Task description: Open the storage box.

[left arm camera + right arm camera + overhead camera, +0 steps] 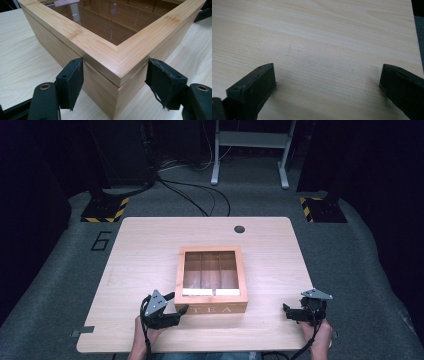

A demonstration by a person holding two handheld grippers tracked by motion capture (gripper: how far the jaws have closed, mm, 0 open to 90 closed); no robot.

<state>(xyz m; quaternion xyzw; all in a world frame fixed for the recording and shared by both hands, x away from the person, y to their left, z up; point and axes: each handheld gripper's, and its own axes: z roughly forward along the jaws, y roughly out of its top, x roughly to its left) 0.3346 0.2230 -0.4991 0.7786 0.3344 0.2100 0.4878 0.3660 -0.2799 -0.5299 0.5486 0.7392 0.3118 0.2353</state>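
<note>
A bamboo tea box (pixel 211 280) with a glass-window lid stands at the middle of the table, "TEA" written on its front face. Through the glass I see dividers and two white strips (pixel 197 292) along the front. My left gripper (pixel 179 302) is at the box's front-left corner. In the left gripper view the jaws straddle that corner of the box (pixel 117 50), and both pads (pixel 72 80) touch its two side faces just under the lid seam. My right gripper (pixel 287 311) rests near the table's front right, open over bare wood (pixel 327 75), apart from the box.
The light wooden table (pixel 150 245) has a round cable hole (pixel 239 228) at its back edge. A small grey tab (pixel 82 331) sticks out at the front-left corner. Beyond the table are cables, a white stand (pixel 250 150) and two yellow-black striped bases on the floor.
</note>
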